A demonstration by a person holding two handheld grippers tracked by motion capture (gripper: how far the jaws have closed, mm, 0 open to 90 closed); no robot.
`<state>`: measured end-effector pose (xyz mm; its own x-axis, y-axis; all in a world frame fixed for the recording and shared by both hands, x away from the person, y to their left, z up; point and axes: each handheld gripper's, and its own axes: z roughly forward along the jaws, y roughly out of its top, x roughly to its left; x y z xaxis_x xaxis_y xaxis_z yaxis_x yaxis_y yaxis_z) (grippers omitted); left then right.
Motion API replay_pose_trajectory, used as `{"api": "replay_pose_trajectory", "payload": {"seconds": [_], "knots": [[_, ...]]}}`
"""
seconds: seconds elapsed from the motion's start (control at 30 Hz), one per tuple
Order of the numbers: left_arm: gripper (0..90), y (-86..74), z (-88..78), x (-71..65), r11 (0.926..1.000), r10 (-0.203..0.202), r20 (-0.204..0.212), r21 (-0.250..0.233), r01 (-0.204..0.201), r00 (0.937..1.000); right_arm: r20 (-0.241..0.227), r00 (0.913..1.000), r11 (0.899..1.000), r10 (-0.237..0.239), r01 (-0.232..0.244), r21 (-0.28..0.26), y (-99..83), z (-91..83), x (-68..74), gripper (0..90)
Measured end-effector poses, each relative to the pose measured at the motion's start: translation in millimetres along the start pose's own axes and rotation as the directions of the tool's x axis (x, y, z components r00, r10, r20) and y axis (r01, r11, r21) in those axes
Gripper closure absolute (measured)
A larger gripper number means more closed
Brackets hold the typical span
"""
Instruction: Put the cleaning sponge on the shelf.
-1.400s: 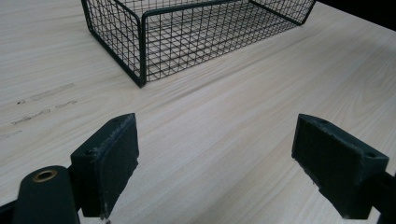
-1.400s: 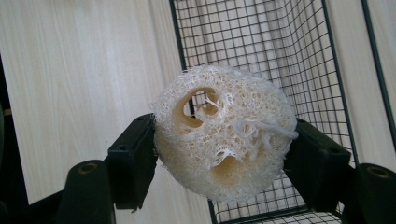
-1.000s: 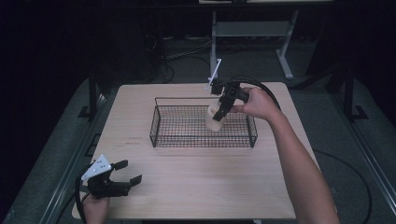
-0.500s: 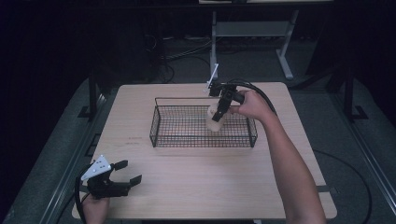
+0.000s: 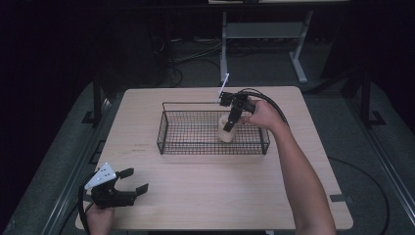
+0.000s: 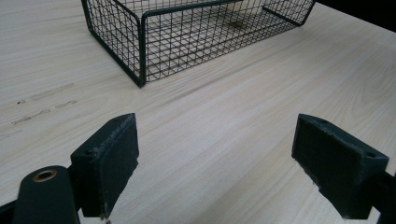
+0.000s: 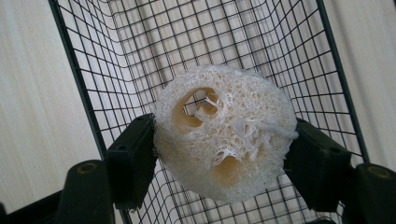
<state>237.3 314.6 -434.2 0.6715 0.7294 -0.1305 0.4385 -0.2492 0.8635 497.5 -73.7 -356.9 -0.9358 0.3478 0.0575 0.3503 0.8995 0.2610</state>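
A pale loofah sponge (image 7: 224, 140) with holes through it is clamped between the jaws of my right gripper (image 7: 224, 161). In the high view that right gripper (image 5: 230, 122) points down into the black wire basket (image 5: 166, 132), and the loofah sponge (image 5: 226, 133) sits low inside the basket's right half. My left gripper (image 5: 129, 185) rests at the table's front left corner, open, with nothing between its jaws. In the left gripper view the left gripper (image 6: 215, 163) faces bare wood, with the wire basket (image 6: 140, 51) farther off.
The light wooden table (image 5: 210, 191) has wide bare room in front of the basket. A white-tipped rod (image 5: 223, 87) sticks up from the right gripper. Its cable (image 5: 271, 105) loops over the hand. A metal stand (image 5: 259, 34) is behind the table.
My right gripper has sunk with the loofah sponge, from above the basket's rim down into the basket. The left gripper has stayed put.
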Motion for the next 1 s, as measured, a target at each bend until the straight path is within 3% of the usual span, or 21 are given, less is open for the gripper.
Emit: {"api": "replay_pose_trajectory", "payload": {"seconds": [0.1, 0.2, 0.63, 1.0], "knots": [[13.8, 0.1, 0.1, -0.2, 1.0, 0.003, 0.001, 0.003, -0.003, 1.0, -0.005, 0.9999, 1.0, 0.013, -0.013, -0.003, -3.1, 4.0, -1.2, 30.1], [13.8, 0.4, 1.0, -0.9, 1.0, 0.008, 0.0, 0.005, -0.008, 1.0, -0.001, 0.9999, 1.0, 0.016, -0.016, 0.026, -4.8, 10.2, -2.1, 30.1], [13.7, 0.8, 0.8, -1.9, 0.9999, 0.014, -0.006, 0.004, -0.014, 0.9999, -0.012, 0.9996, 0.999, 0.025, -0.025, 0.024, -5.9, 26.0, -2.1, 29.7], [13.8, 0.3, -2.3, 1.0, 1.0, 0.004, -0.016, -0.005, -0.004, 0.9999, -0.01, 0.9993, 0.999, 0.037, -0.037, 0.009, -7.0, 25.5, -3.1, 27.7]]}}
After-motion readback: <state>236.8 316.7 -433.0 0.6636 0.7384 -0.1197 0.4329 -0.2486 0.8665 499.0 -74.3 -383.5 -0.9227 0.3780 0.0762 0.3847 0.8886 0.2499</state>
